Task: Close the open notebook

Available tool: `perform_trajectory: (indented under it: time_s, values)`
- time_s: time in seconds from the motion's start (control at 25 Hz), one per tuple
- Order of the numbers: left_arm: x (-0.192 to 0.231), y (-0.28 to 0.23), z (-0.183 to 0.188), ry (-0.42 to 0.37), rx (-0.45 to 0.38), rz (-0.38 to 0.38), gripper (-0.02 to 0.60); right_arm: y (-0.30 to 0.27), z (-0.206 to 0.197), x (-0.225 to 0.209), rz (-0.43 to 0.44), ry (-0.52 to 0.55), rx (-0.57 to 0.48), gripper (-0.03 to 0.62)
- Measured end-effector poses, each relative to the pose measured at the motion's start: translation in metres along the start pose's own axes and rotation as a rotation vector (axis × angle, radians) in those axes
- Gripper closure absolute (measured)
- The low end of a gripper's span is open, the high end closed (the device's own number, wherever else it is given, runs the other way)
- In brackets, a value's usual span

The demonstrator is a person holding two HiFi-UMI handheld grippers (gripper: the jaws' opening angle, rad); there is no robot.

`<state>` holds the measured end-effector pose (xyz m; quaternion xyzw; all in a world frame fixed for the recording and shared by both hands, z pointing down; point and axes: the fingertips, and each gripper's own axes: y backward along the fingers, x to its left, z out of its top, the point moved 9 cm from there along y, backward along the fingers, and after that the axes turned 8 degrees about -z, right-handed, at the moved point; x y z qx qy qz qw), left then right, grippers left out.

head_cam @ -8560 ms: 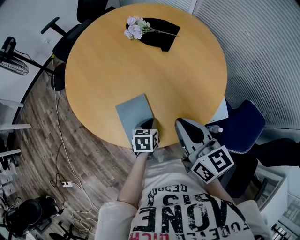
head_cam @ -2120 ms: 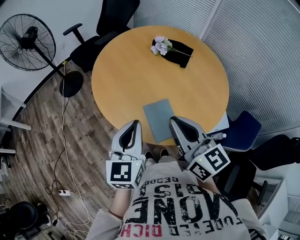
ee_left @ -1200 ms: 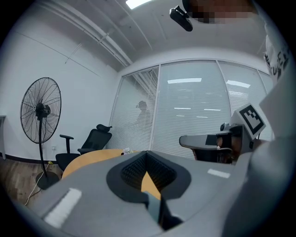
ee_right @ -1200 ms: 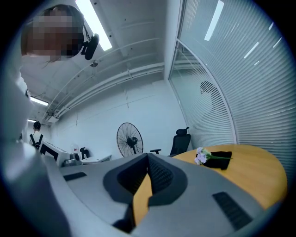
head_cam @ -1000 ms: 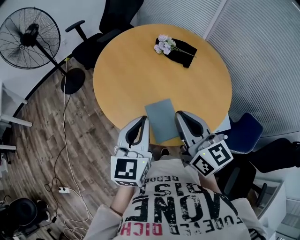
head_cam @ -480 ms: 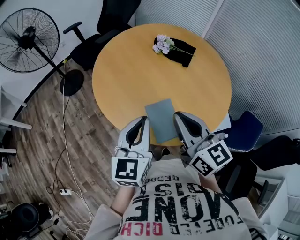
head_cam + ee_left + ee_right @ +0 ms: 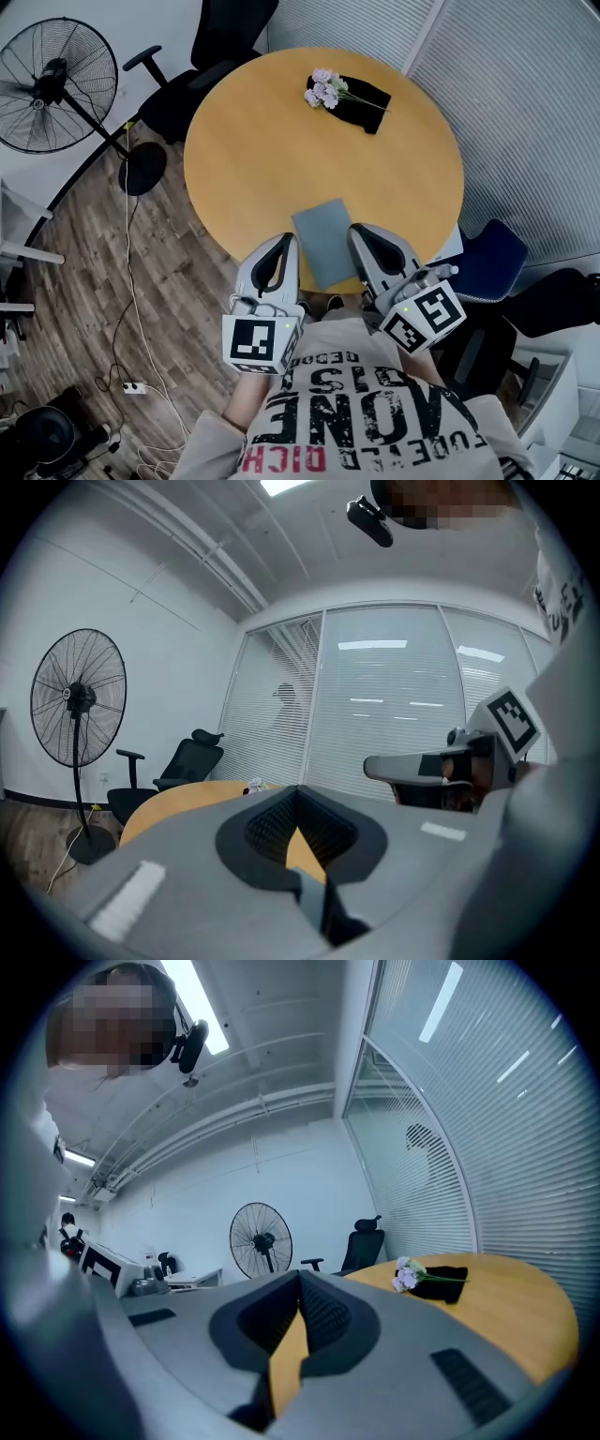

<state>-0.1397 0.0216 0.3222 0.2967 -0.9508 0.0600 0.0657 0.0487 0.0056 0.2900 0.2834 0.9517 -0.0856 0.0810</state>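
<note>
Round tabletop (image 7: 281,141) seen from above. The grey notebook (image 7: 322,241) lies flat with its cover shut at the tabletop's 6 o'clock edge. The left tool (image 7: 282,240) hangs at the notebook's 8 o'clock and the right tool (image 7: 360,232) at its 3 o'clock, each with jaws pressed together on nothing. Purple flowers (image 7: 323,91) on a black cloth (image 7: 361,97) lie near 1 o'clock.
</note>
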Motion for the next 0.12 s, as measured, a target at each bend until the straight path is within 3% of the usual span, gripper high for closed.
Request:
perform_trajectory:
  time_s: [0.12]
  values:
    - [0.0020, -0.0018, 0.0000, 0.003, 0.001, 0.002, 0.571, -0.0019, -0.0003, -0.0015, -0.007, 0.000, 0.003, 0.582]
